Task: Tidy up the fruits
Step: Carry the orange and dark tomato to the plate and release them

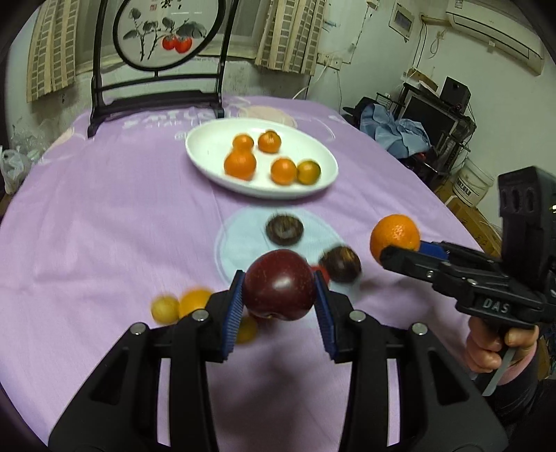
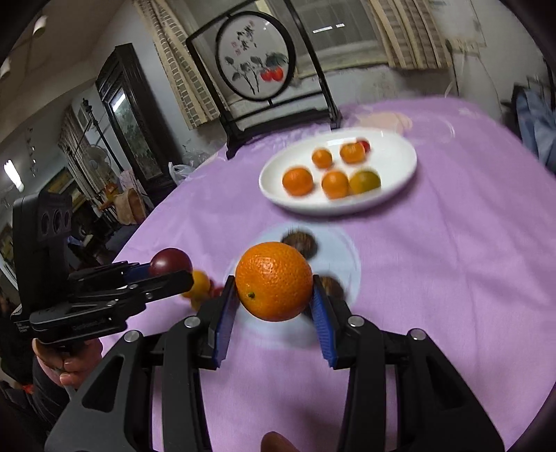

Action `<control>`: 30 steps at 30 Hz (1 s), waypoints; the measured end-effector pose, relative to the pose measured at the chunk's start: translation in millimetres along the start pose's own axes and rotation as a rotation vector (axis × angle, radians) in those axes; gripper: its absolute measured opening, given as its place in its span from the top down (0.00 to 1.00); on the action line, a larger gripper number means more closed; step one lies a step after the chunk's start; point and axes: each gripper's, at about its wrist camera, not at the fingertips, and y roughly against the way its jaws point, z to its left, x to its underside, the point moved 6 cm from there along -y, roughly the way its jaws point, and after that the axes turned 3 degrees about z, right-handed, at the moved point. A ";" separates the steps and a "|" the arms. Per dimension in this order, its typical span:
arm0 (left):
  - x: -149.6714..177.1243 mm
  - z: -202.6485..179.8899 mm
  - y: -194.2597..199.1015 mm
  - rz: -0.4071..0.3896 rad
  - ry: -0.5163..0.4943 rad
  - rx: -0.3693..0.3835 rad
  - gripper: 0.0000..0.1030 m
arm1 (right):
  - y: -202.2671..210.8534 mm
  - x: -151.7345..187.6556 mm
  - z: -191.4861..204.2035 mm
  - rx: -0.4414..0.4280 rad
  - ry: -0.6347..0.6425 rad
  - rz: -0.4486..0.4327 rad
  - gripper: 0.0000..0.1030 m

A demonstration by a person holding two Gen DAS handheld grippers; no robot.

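My left gripper (image 1: 278, 278) is shut on a dark red round fruit (image 1: 279, 288) and holds it above the purple tablecloth. To its right, my right gripper (image 1: 399, 248) is shut on an orange (image 1: 394, 234). In the right wrist view that orange (image 2: 274, 281) sits between the blue pads of the right gripper (image 2: 273, 283). The left gripper (image 2: 170, 271) with the red fruit (image 2: 170, 260) shows at the left. A white oval plate (image 1: 208, 132) further back holds several oranges, also blurred on the plate (image 2: 392, 156).
Two dark brown fruits (image 1: 284, 229) (image 1: 340, 265) lie on a pale round patch of the cloth. Small yellow and orange fruits (image 1: 180, 306) lie left of my left gripper. A black framed round painting (image 1: 163, 31) stands at the table's far edge.
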 end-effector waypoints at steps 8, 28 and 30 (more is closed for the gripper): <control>-85.7 18.2 -33.3 -0.047 -0.044 -0.078 0.62 | -42.2 -81.0 -29.8 0.089 0.011 -0.080 0.59; -153.7 81.4 -158.9 0.087 0.059 -0.224 0.44 | -118.9 -122.1 -87.7 0.159 -0.050 0.004 0.49; -154.3 77.1 -147.4 0.061 0.050 -0.240 0.30 | -107.5 -123.9 -82.5 0.143 -0.053 -0.019 0.47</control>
